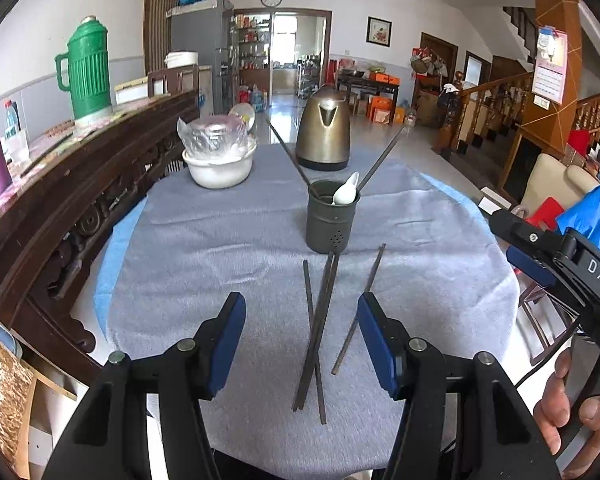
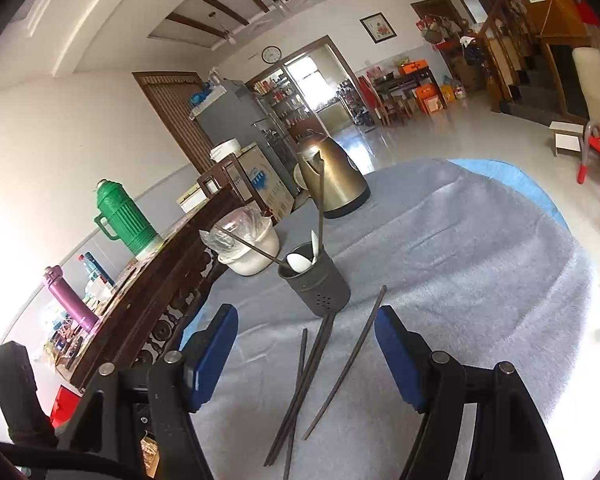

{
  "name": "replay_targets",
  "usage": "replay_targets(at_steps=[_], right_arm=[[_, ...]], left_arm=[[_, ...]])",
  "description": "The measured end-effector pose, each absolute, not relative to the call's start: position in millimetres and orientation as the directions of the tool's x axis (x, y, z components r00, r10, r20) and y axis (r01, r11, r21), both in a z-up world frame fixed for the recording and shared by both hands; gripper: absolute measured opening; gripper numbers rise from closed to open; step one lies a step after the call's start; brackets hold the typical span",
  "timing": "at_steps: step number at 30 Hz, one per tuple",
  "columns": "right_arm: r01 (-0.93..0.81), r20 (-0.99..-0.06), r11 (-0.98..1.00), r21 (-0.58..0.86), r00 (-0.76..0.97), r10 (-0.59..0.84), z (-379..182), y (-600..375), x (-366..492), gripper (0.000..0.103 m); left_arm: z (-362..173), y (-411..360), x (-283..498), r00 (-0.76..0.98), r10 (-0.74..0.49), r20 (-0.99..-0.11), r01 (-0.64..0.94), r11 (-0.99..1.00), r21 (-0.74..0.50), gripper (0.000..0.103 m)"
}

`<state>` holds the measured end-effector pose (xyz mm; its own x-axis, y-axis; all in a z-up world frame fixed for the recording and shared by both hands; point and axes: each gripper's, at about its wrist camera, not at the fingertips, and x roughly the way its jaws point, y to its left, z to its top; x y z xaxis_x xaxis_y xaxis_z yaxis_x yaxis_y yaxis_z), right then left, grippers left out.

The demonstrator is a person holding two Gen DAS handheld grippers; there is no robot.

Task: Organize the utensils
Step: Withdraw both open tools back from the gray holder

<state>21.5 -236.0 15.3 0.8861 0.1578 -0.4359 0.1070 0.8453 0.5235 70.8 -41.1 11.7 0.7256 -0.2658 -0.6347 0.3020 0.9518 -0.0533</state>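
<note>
Both grippers hang above the near edge of the table [image 1: 220, 240], each with its jaws standing apart and nothing between the blue pads. Left gripper [image 1: 302, 344] sits over the loose chopsticks [image 1: 320, 320]; right gripper [image 2: 306, 354] looks down on the same sticks from a little to the side, and it also shows at the right edge of the left view, a hand [image 1: 572, 404] wrapped round its handle.

Four dark chopsticks lie flat on the grey cloth, just in front of the holder [image 1: 327, 220]. Their long axes run roughly from the near edge toward the holder. Two lie side by side, touching along their length; a third crosses them low down; the fourth [image 1: 360, 304] lies apart to the right, leaning the same way.

In the holder stand two more chopsticks, tilted outward to left and right, and a white spoon [image 1: 346, 194], bowl up.

By their look the sticks are light, stiff, thin and smooth, probably slippery on the pads, and low on the soft cloth, so a pinch could push one into the pile or roll it. I judge the best hold is across the narrow width, near the middle or toward the near end, starting with the lone right-hand stick, which is clear of the others.
</note>
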Motion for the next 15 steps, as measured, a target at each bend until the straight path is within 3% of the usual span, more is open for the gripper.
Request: replay_targets(at_steps=[15], right_arm=[[0.087, -0.398, 0.858, 0.507, 0.906, 0.142, 45.9, -217.6, -10.7, 0.074]], left_arm=[[30.9, -17.6, 41.5, 0.775, -0.250, -0.580, 0.281, 0.959, -0.038, 0.059]])
